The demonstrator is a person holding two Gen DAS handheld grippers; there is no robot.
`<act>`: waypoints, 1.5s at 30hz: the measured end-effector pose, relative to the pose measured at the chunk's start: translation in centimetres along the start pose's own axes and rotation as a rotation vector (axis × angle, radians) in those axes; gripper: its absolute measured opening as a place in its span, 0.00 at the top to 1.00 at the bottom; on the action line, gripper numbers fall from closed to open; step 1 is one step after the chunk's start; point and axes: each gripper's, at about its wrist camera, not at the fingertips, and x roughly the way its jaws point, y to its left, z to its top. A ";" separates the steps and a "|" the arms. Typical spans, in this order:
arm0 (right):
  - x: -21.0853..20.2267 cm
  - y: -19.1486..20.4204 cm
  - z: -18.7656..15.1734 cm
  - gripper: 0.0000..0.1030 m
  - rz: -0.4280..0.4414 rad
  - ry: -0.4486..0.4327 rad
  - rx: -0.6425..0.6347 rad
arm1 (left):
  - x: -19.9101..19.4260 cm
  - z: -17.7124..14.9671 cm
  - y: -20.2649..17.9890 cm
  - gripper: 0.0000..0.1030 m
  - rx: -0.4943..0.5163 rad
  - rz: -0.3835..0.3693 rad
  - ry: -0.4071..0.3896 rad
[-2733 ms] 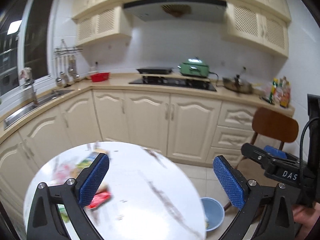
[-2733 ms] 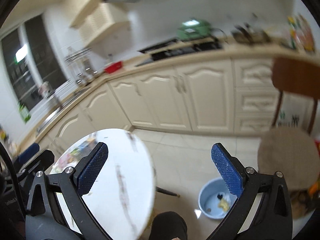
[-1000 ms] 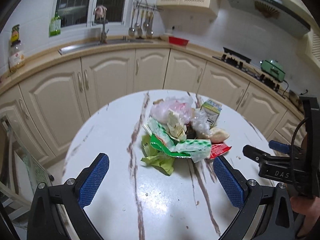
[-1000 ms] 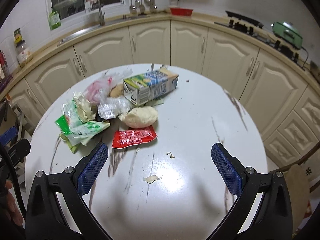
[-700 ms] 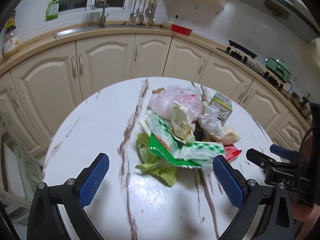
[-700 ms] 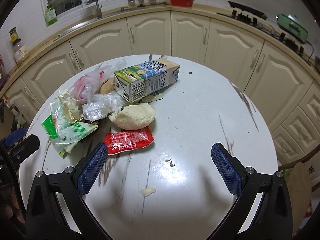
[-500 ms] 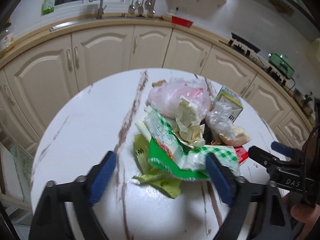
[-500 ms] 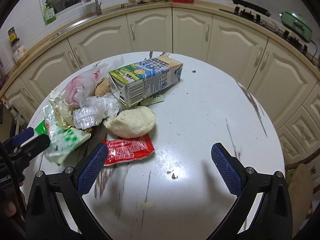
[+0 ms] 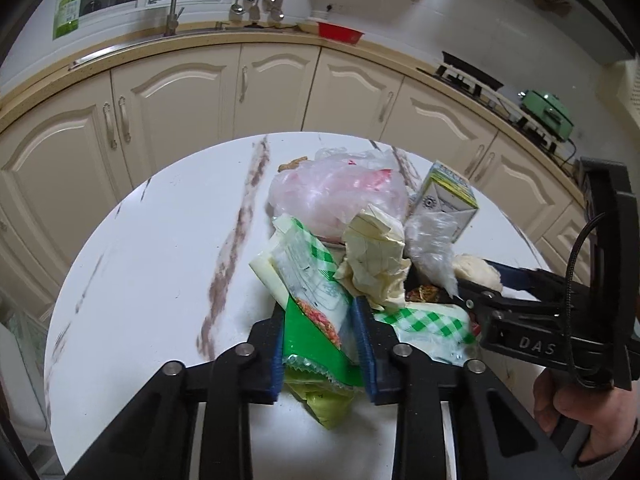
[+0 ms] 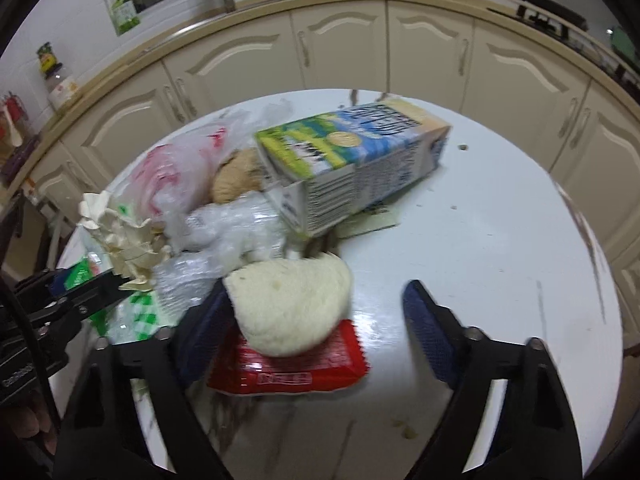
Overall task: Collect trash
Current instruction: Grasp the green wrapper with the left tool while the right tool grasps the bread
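Observation:
A heap of trash lies on the round white marble table [image 9: 152,260]. My left gripper [image 9: 318,312] is closing, and its blue pads press both sides of a green-and-white snack wrapper [image 9: 316,320] at the heap's near edge. In the right wrist view, my right gripper [image 10: 316,292] is closing around a white bun [image 10: 292,304] that rests on a red packet [image 10: 288,372]. Its left pad touches the bun; the right pad stands apart. Behind are a milk carton [image 10: 352,168] on its side, clear plastic [image 10: 232,232], crumpled paper [image 9: 376,256] and a pink-white bag [image 9: 336,196].
Cream cabinets [image 9: 180,96] curve around behind the table, under a counter with a sink, a red bowl [image 9: 340,32] and a stove [image 9: 472,76]. Crumbs [image 10: 408,434] lie near the table's front. A person's hand [image 9: 588,420] holds the right gripper.
Both grippers came down and forward to the heap. The left jaws narrowed from wide open onto the green wrapper. The right jaws began to narrow around the bun.

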 end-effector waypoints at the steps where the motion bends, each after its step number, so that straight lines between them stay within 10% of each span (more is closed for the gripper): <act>1: -0.1 0.2 0.0 0.49 0.018 -0.004 -0.007 | 0.3 0.5 0.1 0.77 0.005 -0.001 -0.003; 15: -3.3 -3.0 -2.3 0.53 0.081 -0.038 0.086 | -1.4 1.2 2.7 0.87 0.013 -0.012 -0.078; 28: -6.8 -4.6 -4.9 0.53 0.083 -0.079 0.140 | -9.4 -9.8 -0.1 0.95 0.070 -0.035 -0.153; 45: -10.6 -6.3 -7.6 0.54 0.077 -0.129 0.182 | -10.0 -11.5 -3.9 0.96 0.110 -0.065 -0.177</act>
